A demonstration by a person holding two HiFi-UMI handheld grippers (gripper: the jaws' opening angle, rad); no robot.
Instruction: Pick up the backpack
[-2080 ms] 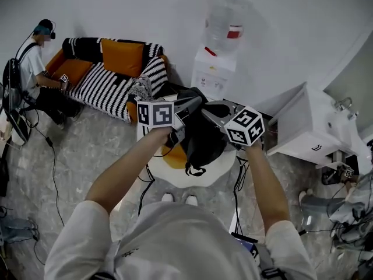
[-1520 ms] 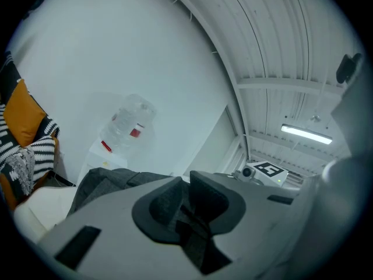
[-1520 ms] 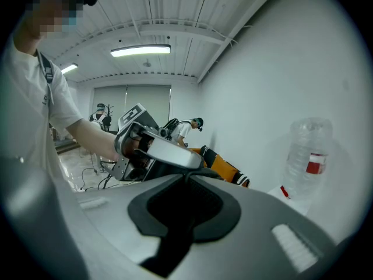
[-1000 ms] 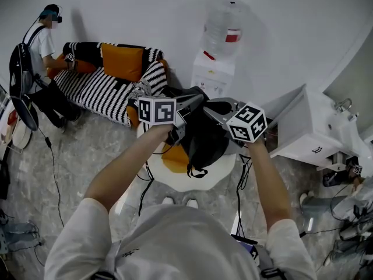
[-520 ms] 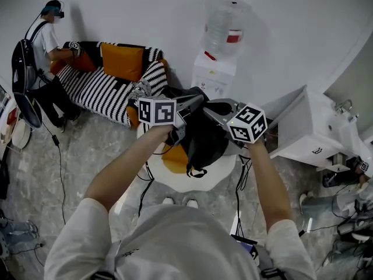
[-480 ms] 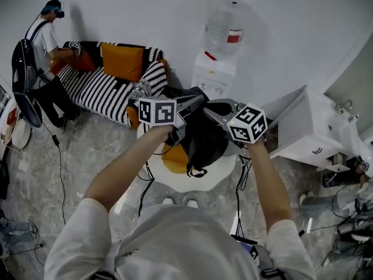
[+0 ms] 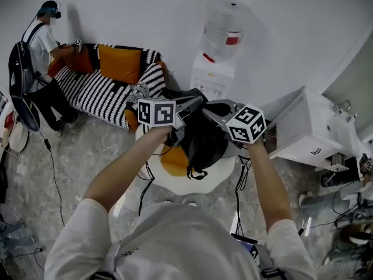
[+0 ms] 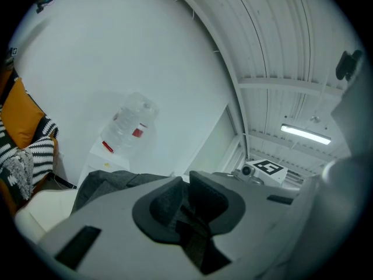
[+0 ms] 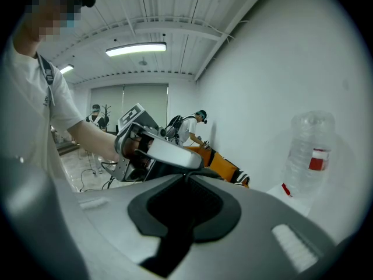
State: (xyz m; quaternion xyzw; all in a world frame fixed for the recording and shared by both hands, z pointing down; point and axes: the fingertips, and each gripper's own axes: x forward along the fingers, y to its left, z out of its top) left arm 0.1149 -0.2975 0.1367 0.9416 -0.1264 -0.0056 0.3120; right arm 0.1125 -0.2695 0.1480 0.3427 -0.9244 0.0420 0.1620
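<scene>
Nearest, both forearms are being held out, with a pair of tongs set at each side of the top of the backpack (image 7: pixel 205 137). The left tongs (image 8: pixel 186 186) are being squeezed almost fully together on a fold of dark strap or fabric at the backpack's top left. The right tongs (image 9: pixel 187 178) are being pinched nearly closed too, with a dark strap running between the pads at the backpack's top right. The two tips are sitting just beside each other.

The backpack is hanging below them, black and sagging, with a strap loop dangling at its bottom. It appears to be being carried clear of the floor, but the gap under it is not being shown clearly.

Step judged: the lift is being finished and the load is being held aloft. To do it well, both pinches are best being kept firm and even. The tongs should be raised together so the thin strap is not being dragged out of one pair. The tips should be kept level so the bag is not being swung.

Below the backpack, a round white-and-orange mat (image 7: pixel 175 184) is lying on the floor. Behind the backpack, a water dispenser (image 7: pixel 213 74) is standing against the wall. To the backpack's right is a white cabinet (image 7: pixel 303 130). To its left is a striped sofa (image 7: pixel 102 89), with another person (image 7: pixel 38 51) beyond.
</scene>
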